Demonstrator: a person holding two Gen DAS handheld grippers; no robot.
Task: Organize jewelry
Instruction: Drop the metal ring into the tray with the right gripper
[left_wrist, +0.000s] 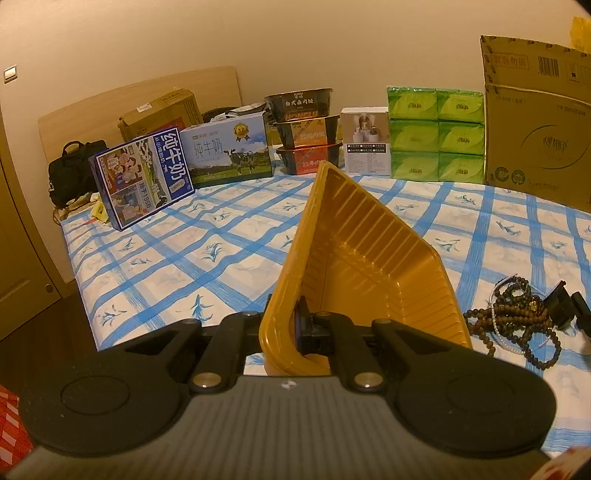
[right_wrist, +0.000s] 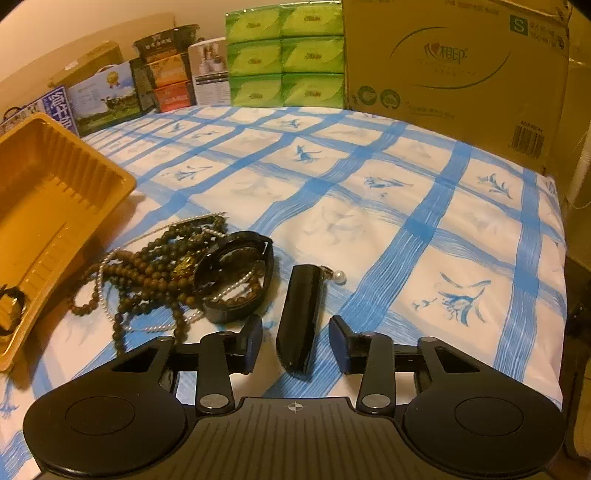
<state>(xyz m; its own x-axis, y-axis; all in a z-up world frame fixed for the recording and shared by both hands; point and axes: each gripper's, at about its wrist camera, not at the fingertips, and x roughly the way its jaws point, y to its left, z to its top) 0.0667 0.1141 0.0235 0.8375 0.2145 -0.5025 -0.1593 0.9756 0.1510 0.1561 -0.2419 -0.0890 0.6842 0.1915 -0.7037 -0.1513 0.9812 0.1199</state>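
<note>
My left gripper (left_wrist: 295, 326) is shut on the near rim of a yellow plastic tray (left_wrist: 354, 258), holding it tilted on the bed; the tray also shows at the left of the right wrist view (right_wrist: 55, 199). A tangle of brown bead strings and pearl strands (right_wrist: 159, 273) with a black watch (right_wrist: 236, 273) lies beside the tray; it shows in the left wrist view too (left_wrist: 517, 325). My right gripper (right_wrist: 297, 343) is open, its fingers either side of a black oblong case (right_wrist: 301, 321) with a pearl piece (right_wrist: 338, 276) at its far end.
The bed has a blue-checked sheet (right_wrist: 406, 206). Along the back stand milk cartons (left_wrist: 144, 177), stacked food bowls (left_wrist: 306, 129), green tissue packs (right_wrist: 284, 55) and a large cardboard box (right_wrist: 454, 74). The bed edge drops off at the right (right_wrist: 561, 258).
</note>
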